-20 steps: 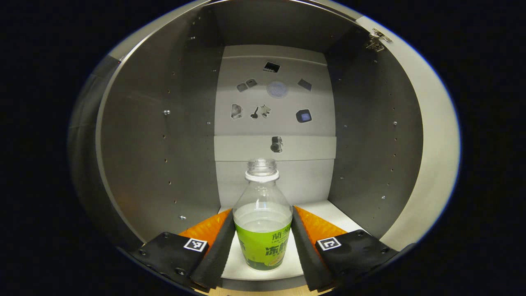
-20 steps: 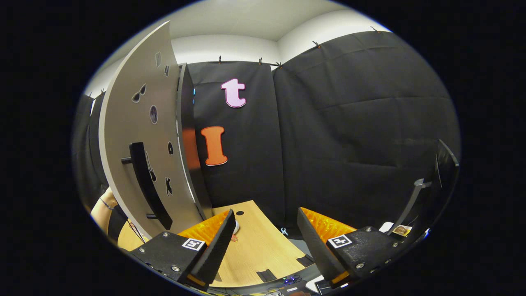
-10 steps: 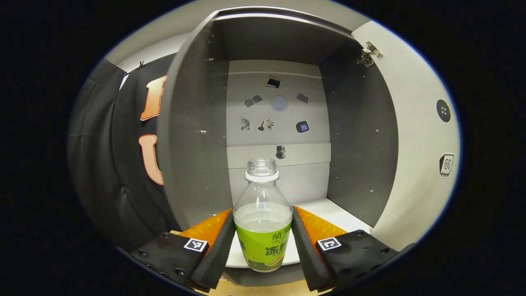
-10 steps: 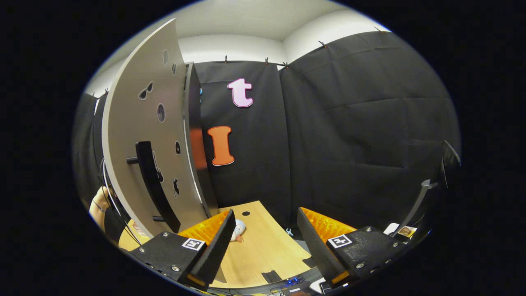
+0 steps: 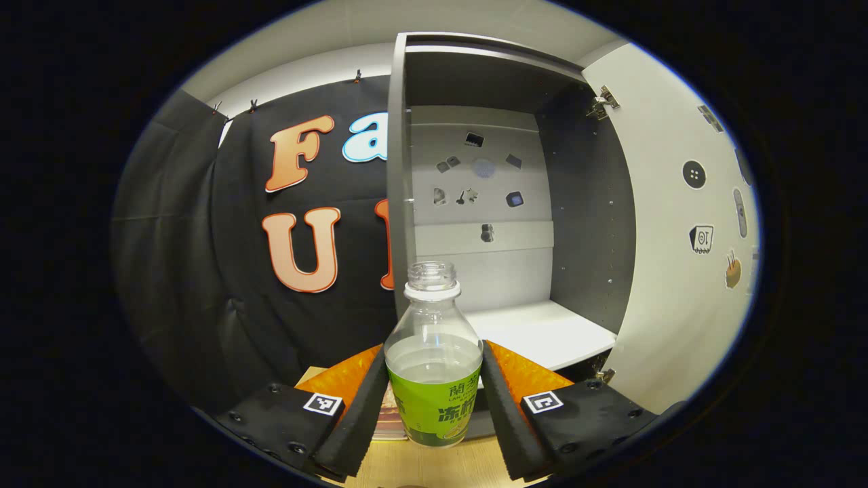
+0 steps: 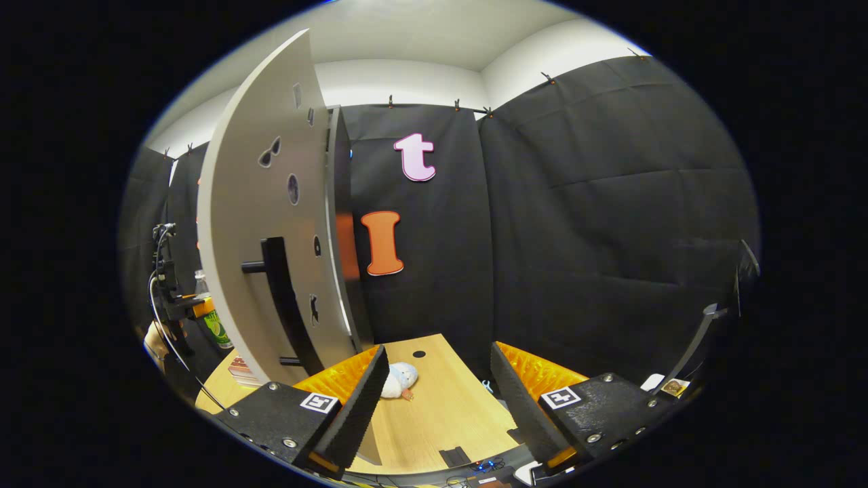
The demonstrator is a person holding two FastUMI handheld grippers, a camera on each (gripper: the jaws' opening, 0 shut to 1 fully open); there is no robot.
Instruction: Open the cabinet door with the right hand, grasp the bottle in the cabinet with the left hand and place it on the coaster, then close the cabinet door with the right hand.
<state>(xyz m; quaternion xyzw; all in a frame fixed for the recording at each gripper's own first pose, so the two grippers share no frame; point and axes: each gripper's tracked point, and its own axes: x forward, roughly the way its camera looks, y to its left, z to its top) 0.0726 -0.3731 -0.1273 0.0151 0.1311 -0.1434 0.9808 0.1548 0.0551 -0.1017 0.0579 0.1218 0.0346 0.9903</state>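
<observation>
Now the bottle (image 5: 434, 366), uncapped and upright, sits pinched between both fingers of the left tongs (image 5: 434, 400), above the bench (image 5: 434, 468), in front of the open cabinet (image 5: 515, 203); right tongs (image 6: 437, 400) gape, gripping nothing, near the door (image 6: 271, 224)

One bottle (image 5: 433, 352), one cabinet (image 5: 515, 224) with one open door (image 6: 271, 224) bearing one handle (image 6: 285, 301), two tools (image 5: 432, 400) (image 6: 437, 400), one bench (image 6: 434, 413), one small toy (image 6: 397, 379).
</observation>
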